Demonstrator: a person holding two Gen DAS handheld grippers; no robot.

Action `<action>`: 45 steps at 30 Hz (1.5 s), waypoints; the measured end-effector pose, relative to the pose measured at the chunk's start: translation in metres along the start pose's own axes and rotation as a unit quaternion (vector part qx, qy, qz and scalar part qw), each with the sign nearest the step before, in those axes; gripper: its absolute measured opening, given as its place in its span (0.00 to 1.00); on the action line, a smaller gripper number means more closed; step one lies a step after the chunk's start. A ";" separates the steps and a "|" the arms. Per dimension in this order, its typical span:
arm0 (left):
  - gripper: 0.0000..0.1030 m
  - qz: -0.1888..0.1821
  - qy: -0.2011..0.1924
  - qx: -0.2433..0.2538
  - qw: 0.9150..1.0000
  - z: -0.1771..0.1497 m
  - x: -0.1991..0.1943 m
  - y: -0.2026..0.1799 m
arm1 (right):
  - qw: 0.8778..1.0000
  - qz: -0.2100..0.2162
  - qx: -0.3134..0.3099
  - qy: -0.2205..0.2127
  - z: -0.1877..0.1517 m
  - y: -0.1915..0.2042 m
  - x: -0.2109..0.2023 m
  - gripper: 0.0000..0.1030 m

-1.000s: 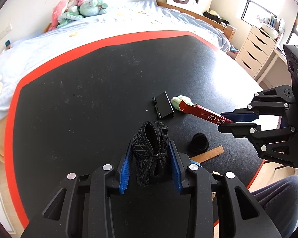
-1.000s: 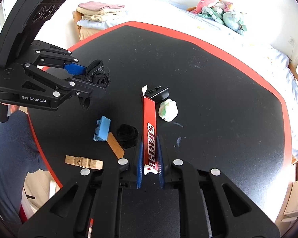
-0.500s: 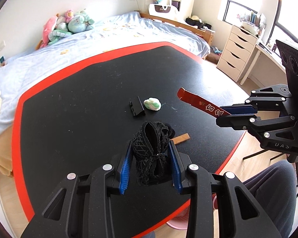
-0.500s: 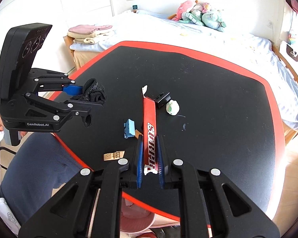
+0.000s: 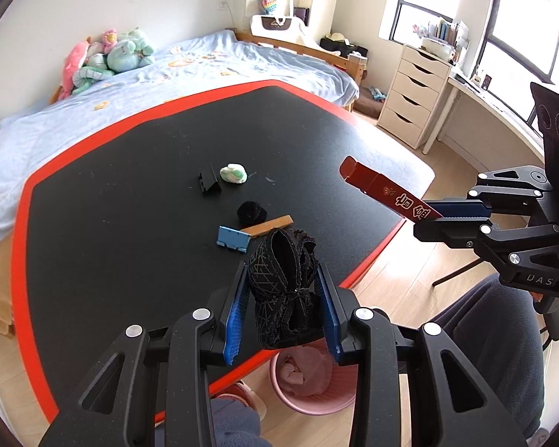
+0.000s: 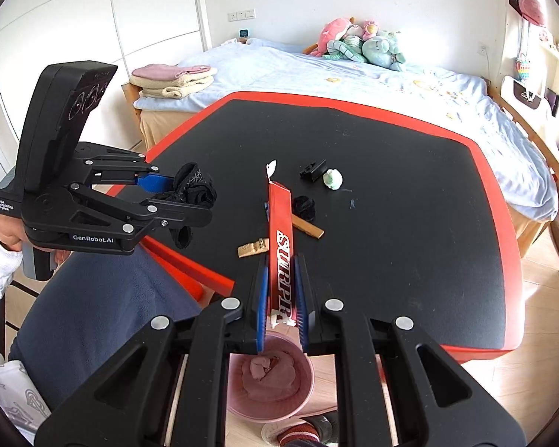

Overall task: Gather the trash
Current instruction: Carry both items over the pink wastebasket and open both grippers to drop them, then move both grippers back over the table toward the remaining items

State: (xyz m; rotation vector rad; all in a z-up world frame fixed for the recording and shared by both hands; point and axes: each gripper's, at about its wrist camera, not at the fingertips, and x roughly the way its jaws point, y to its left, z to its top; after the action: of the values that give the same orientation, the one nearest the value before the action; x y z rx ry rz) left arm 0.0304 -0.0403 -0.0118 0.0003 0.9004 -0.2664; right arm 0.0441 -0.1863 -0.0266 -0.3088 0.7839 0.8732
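You're in home bedroom. Bed (image 6: 354,74) with pale blue sheet fills upper frame behind black red-edged table (image 6: 410,193); plush toys (image 6: 357,46) piled at its head against wall. Folded towels (image 6: 171,80) on bed corner, upper left. White drawer chest (image 5: 415,98) under window (image 5: 462,7), upper right of your left view. Wood floor (image 5: 387,290), pink bin (image 6: 270,383) below table edge.

Your left gripper (image 5: 283,298) is clamped on the black mesh wad (image 5: 285,290); your right gripper (image 6: 281,294), at its 2 o'clock, pinches the red wrapper (image 6: 281,246), both held aloft
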 end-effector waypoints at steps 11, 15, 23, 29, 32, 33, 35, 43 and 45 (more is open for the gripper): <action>0.34 -0.024 0.020 0.003 1.000 -0.044 0.001 -0.023 | 0.999 -0.014 0.039 0.011 -0.066 0.019 -0.019 0.12; 0.34 -0.033 0.027 0.005 0.999 -0.055 0.002 -0.033 | 0.998 -0.018 0.052 0.024 -0.084 0.021 -0.019 0.12; 0.34 -0.045 0.036 0.017 0.998 -0.062 0.005 -0.046 | 0.997 -0.011 0.073 0.034 -0.105 0.025 -0.018 0.12; 0.34 -0.047 0.036 0.021 0.998 -0.062 0.005 -0.048 | 0.997 -0.008 0.072 0.032 -0.105 0.027 -0.019 0.12; 0.35 -0.048 0.036 0.022 0.998 -0.062 0.005 -0.049 | 0.997 -0.004 0.073 0.030 -0.104 0.027 -0.020 0.12; 0.35 -0.049 0.036 0.022 0.998 -0.062 0.005 -0.050 | 0.997 -0.001 0.075 0.029 -0.104 0.027 -0.020 0.13; 0.43 -0.055 0.036 0.021 0.998 -0.062 0.006 -0.050 | 0.997 0.001 0.077 0.030 -0.104 0.026 -0.020 0.14; 0.90 -0.037 0.021 0.000 0.999 -0.062 0.004 -0.041 | 0.995 -0.016 0.092 0.027 -0.109 0.019 -0.020 0.93; 0.91 -0.031 0.023 -0.002 0.999 -0.062 0.005 -0.039 | 0.995 -0.015 0.093 0.031 -0.109 0.019 -0.018 0.94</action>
State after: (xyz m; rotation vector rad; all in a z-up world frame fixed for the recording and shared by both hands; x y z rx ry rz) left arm -0.0233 -0.0722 -0.0497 -0.0257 0.9483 -0.3233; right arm -0.0309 -0.2439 -0.0874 -0.1833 0.9086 0.7596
